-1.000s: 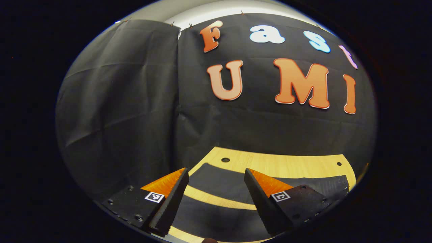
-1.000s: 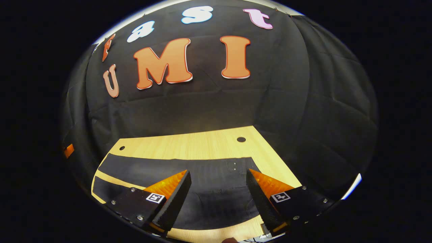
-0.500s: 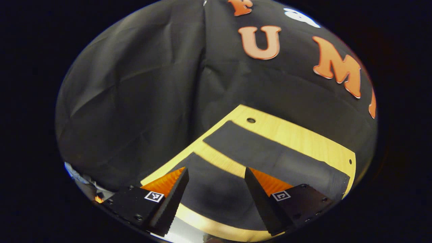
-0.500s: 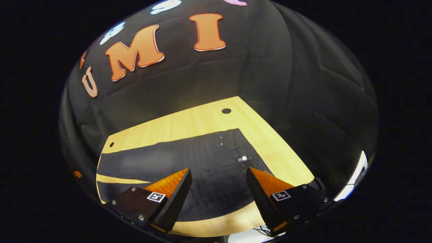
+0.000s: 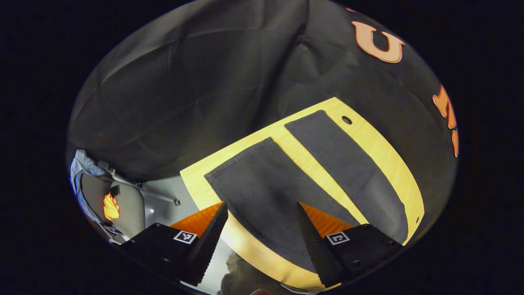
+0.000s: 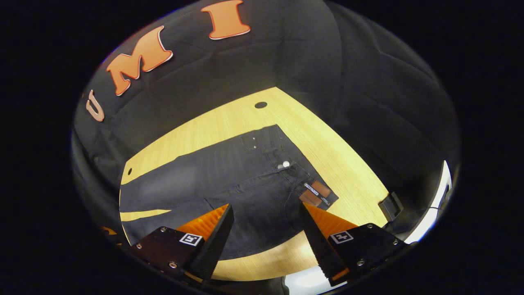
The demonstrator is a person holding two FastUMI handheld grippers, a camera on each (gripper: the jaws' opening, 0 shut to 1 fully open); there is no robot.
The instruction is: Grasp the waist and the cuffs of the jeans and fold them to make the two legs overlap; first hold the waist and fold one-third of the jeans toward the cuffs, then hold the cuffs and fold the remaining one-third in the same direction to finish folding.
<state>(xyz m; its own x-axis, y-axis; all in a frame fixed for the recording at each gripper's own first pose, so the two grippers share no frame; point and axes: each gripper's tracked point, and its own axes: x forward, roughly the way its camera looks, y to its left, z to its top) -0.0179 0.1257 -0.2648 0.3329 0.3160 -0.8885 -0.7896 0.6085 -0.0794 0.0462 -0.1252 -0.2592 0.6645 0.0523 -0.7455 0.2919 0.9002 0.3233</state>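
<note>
We see the dark jeans (image 6: 229, 176) flat on the wooden table (image 6: 335, 155). Our left gripper (image 5: 258, 241) gapes empty above the near cuff (image 5: 241, 164); our right gripper (image 6: 266, 241), equally wide, hovers before the waist (image 6: 299, 172).

Dark jeans (image 6: 229, 176) flat, legs apart

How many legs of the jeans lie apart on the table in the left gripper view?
2. The near leg runs between the open left gripper fingers; the far leg lies beyond a strip of bare table.
</note>
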